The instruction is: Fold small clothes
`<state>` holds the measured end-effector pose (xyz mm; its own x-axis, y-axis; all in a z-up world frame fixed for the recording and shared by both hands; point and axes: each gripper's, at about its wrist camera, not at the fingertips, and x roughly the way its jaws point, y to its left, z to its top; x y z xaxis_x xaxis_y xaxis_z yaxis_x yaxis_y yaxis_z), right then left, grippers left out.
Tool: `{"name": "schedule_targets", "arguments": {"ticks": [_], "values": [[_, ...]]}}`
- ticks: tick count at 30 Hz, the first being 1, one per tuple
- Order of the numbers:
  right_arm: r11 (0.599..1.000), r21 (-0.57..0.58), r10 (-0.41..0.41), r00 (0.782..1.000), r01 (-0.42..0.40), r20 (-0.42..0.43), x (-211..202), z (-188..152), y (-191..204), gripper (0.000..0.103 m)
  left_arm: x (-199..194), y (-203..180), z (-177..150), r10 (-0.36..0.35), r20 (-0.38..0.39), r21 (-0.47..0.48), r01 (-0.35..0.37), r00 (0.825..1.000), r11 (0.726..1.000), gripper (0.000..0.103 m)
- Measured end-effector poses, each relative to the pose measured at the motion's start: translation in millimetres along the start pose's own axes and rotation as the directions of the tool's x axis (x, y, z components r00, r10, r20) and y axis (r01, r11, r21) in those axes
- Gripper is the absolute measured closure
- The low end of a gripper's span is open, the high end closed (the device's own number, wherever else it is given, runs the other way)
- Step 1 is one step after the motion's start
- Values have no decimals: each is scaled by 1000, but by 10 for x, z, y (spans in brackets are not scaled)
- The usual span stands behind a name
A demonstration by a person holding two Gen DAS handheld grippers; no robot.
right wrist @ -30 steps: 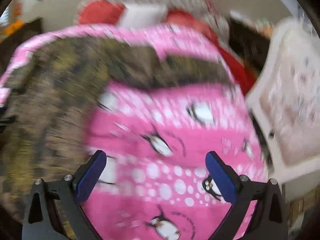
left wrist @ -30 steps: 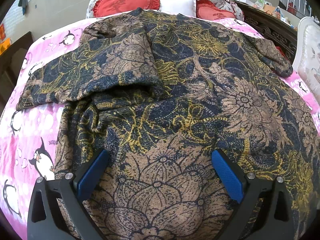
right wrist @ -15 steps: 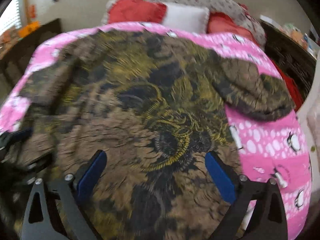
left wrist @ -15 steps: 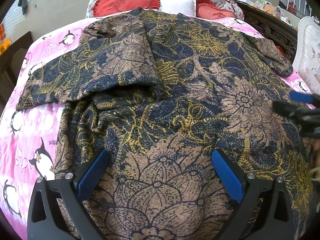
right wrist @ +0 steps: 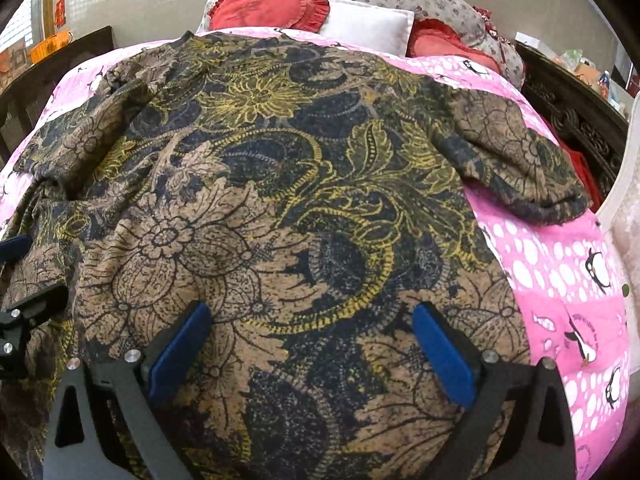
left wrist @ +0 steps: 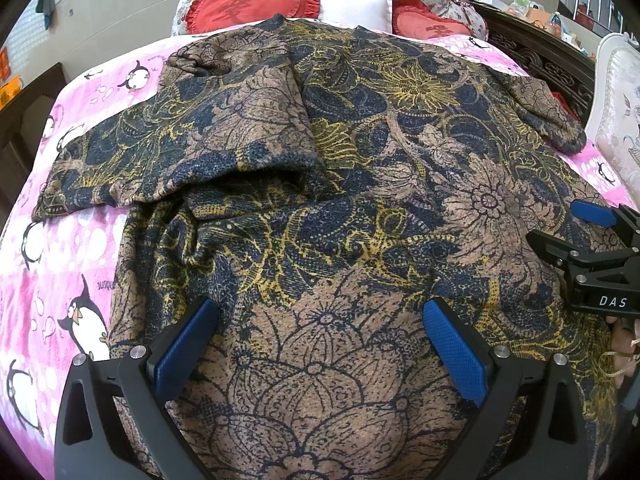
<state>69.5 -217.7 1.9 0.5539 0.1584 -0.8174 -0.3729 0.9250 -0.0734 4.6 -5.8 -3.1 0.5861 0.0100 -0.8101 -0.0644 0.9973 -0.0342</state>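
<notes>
Pink penguin-print bedspread (left wrist: 60, 248) with red cushions (left wrist: 248, 6) at the head supports a floral-patterned garment (left wrist: 360, 208), spread nearly flat, its left sleeve (left wrist: 200, 152) folded inward, its right sleeve (right wrist: 520, 168) still out. Left gripper (left wrist: 320, 344): fingers spread, over the hem. Right gripper (right wrist: 308, 344): fingers likewise spread; within the last second it swung from bare bedspread to over the garment's right hem, apparently not touching. Both hands now seem placed for the next fold.
</notes>
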Motion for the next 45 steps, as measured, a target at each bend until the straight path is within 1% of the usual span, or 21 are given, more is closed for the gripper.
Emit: {"name": "schedule_targets", "arguments": {"ticks": [34, 41, 45], "values": [[1000, 5, 5, 1000, -5, -8, -3, 10, -13, 0, 3, -15, 8, 3, -1, 2, -3, 1000, 1000, 15], [1000, 6, 7, 1000, -7, -9, 5, 6, -14, 0, 12, -6, 21, 1, -2, 3, -1, 1000, 1000, 15], [1000, 7, 9, 1000, -9, -8, 10, 4, -18, 0, 11, 29, 22, -13, -1, -10, 13, 1000, 1000, 15]]}}
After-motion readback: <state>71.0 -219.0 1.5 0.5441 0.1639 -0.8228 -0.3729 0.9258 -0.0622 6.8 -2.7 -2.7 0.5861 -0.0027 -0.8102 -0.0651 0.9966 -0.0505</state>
